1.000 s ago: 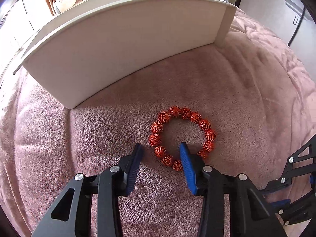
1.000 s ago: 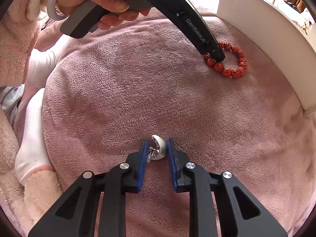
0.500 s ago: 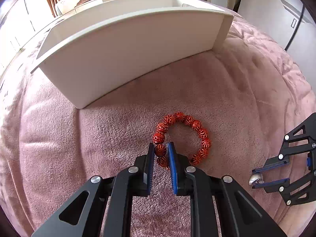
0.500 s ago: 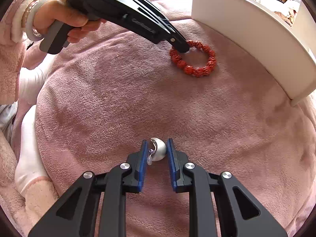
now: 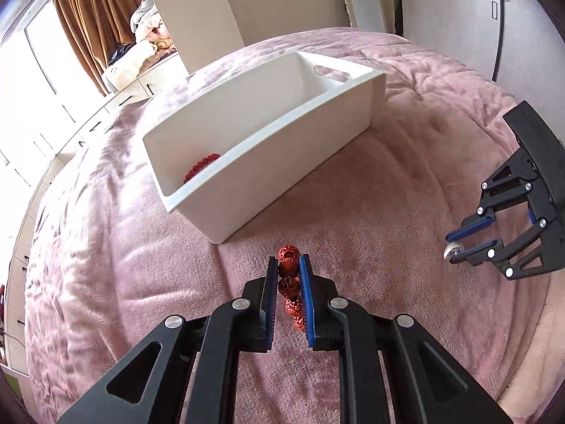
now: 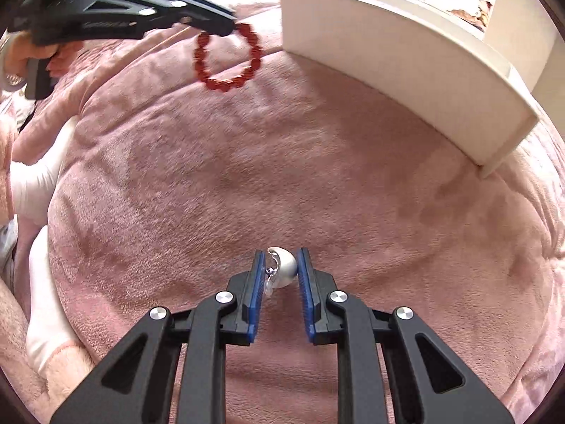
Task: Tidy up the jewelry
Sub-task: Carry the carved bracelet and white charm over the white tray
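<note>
My left gripper (image 5: 286,265) is shut on a red bead bracelet (image 5: 290,284) and holds it above the pink blanket, in front of the white box (image 5: 282,148). In the right wrist view the bracelet (image 6: 227,58) hangs as a ring from the left gripper (image 6: 229,28). My right gripper (image 6: 281,259) is shut on a silver earring (image 6: 280,270) and is held above the blanket; it also shows in the left wrist view (image 5: 455,247), to the right. Another red bracelet (image 5: 201,166) lies inside the box.
The white box (image 6: 406,67) stands on a bed with a pink fleece blanket (image 5: 388,190). The person's leg in a white sock (image 6: 42,282) lies at the left edge. Curtains and cabinets (image 5: 95,17) stand beyond the bed.
My left gripper closed on the red bracelet and lifted it off the blanket. My right gripper kept its hold on the earring and rose with it.
</note>
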Available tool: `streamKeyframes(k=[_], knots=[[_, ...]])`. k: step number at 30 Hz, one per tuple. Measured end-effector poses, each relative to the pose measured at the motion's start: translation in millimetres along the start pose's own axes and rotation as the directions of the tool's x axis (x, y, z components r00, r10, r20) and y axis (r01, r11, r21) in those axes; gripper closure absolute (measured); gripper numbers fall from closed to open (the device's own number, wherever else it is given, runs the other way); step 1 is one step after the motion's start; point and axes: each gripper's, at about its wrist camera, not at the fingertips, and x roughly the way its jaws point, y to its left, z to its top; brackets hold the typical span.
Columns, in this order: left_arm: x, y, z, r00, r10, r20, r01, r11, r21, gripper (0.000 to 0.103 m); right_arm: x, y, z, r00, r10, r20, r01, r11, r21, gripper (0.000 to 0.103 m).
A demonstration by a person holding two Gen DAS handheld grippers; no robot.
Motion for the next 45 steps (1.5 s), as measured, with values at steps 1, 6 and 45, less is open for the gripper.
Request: streamKeyframes(k=[1,6,45], knots=[[-5,3,0,1.000,0.005,0.008,-0.005,1.000,0.004,0.086,-4,-6,-1,1.000,0.000,0.018,0.000,1.000,0.016,0.083],[-29,10,30,0.999,0.038,0.023,-0.039,0.998,0.044,0.086,-35,-31,17,0.993,-0.008,0.118,-0.002,0.996,0.089,0.083],[43,77,199,0.995,0.078,0.064,-0.058,0.962,-0.268,0.086,-108,-157,218,0.947,-0.146,0.287,0.022,0.919,0.395,0.083]])
